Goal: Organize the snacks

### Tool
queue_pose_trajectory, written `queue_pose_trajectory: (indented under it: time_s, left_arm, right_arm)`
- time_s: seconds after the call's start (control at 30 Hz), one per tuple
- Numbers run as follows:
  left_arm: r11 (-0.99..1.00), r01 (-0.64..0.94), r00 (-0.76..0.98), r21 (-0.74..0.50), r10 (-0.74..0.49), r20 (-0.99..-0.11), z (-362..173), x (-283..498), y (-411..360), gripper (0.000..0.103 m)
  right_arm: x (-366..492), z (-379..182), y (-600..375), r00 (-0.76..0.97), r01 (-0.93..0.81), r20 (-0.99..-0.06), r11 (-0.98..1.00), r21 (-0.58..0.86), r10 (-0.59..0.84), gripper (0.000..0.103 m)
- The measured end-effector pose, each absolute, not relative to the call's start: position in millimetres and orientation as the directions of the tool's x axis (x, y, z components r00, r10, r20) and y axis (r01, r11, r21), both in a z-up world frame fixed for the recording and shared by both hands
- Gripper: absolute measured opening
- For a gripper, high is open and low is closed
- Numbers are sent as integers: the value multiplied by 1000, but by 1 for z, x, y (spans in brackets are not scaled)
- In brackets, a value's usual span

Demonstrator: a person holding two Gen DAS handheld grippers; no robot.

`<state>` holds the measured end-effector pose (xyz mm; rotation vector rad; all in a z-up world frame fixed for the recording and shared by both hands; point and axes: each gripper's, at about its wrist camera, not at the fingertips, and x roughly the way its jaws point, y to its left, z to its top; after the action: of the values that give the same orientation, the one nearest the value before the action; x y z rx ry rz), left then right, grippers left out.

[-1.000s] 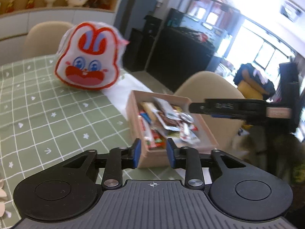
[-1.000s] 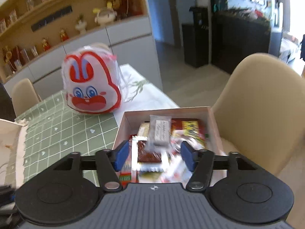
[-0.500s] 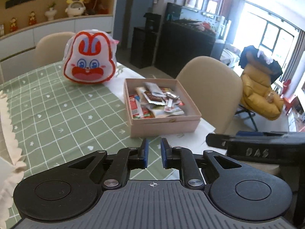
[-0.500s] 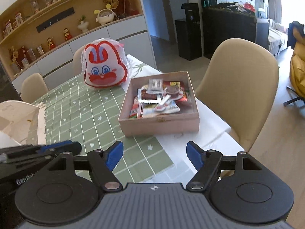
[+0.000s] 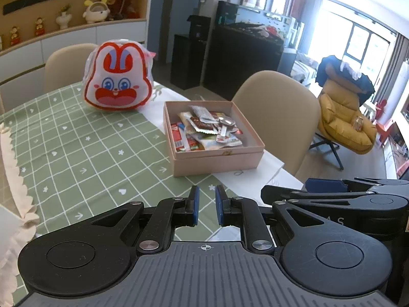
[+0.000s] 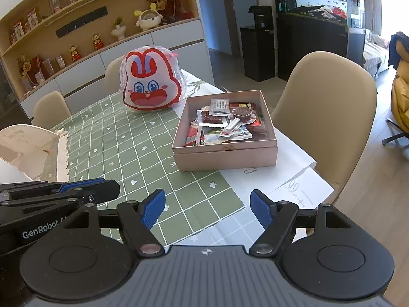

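Pink box (image 6: 225, 154) of snack packets (image 6: 225, 122) — right gripper (image 6: 207, 208) spread, empty
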<state>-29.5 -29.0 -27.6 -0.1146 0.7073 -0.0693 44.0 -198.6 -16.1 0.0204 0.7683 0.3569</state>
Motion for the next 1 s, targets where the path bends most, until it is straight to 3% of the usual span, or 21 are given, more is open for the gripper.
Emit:
queue_pose_trajectory:
  time_s: [1.0]
  left_arm:
    - [989,40,743,-139,-123,-658,-32,-28,-27,17]
  right_arm:
    - [44,-18,-196,659,-291,-688,947,138,303,74]
